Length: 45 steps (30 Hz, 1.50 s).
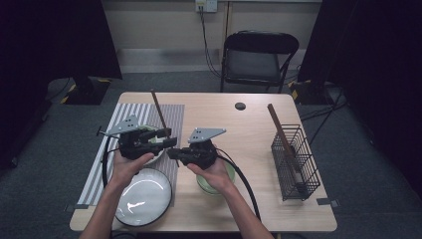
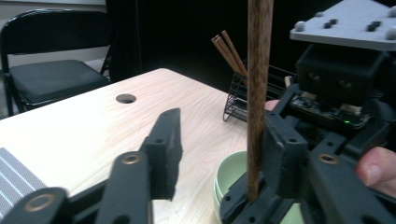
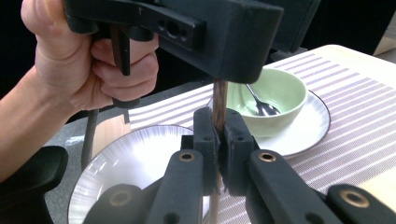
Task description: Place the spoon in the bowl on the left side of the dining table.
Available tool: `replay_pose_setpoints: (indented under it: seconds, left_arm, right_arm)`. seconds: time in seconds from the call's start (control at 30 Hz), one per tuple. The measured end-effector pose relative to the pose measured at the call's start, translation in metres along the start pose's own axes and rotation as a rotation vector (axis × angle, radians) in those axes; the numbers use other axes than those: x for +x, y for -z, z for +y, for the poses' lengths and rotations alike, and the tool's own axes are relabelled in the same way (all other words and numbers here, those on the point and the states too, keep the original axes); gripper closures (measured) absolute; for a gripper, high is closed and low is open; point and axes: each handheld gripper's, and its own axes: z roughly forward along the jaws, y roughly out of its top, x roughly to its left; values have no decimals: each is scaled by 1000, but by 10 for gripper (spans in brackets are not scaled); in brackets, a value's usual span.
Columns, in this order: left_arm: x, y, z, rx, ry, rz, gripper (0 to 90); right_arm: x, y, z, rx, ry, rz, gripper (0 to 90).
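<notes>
**Chopstick passes between two grippers above the placemat**

The table (image 1: 259, 199) carries a striped placemat (image 1: 171, 117) whose lower part lies hidden under plates and hands. A wire basket (image 1: 294, 162) stands well apart at the right, holding more chopsticks; from above they blur into one brown bar, while the left gripper view separates their tips. A plate (image 1: 142, 201) sits near the front edge, and the right hand covers most of a green bowl (image 1: 230, 172).

The left gripper (image 1: 166, 138) has its jaws parted; in its own view the chopstick (image 2: 259, 70) stands upright close against the right jaw, clear of the left one, and whether it touches that right jaw is hard to tell. The right gripper (image 3: 218, 140) is clenched on the chopstick's lower part, pads pressing both sides; the left gripper's body cuts off the stick above. That view also shows a second green bowl (image 3: 280, 91) with a spoon (image 3: 259, 105) on a plate, which the high view largely hides behind the left gripper.
</notes>
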Motion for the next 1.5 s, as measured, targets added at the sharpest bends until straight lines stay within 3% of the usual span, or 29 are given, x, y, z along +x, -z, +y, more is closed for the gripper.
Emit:
replay_pose_setpoints:
  seconds: [0.2, 0.37, 0.43, 0.57, 0.9, 1.23, 1.5]
  left_arm:
    - [-1, -4, -1, 18, -8, -8, 509]
    - [-1, -7, -2, 20, 3, -13, 509]
    - [-2, -8, -2, 24, 7, -13, 508]
    - [-5, -8, -1, 30, 2, -12, 495]
    - [-10, -7, 4, 20, -7, -12, 465]
    - [2, 3, 1, 8, 22, 18, 453]
    - [7, 1, -3, 29, 39, 36, 430]
  right_arm:
    - [-2, 9, -4, 33, 5, -4, 867]
    - [-1, 20, -10, 30, 21, -34, 866]
    - [-1, 25, -11, 55, 27, -49, 866]
    - [0, 29, -12, 75, 45, -52, 867]
    - [6, 44, -31, 87, 33, -42, 866]
    - [6, 45, -28, 63, 29, -53, 863]
    - [3, 48, -28, 66, 25, -53, 862]
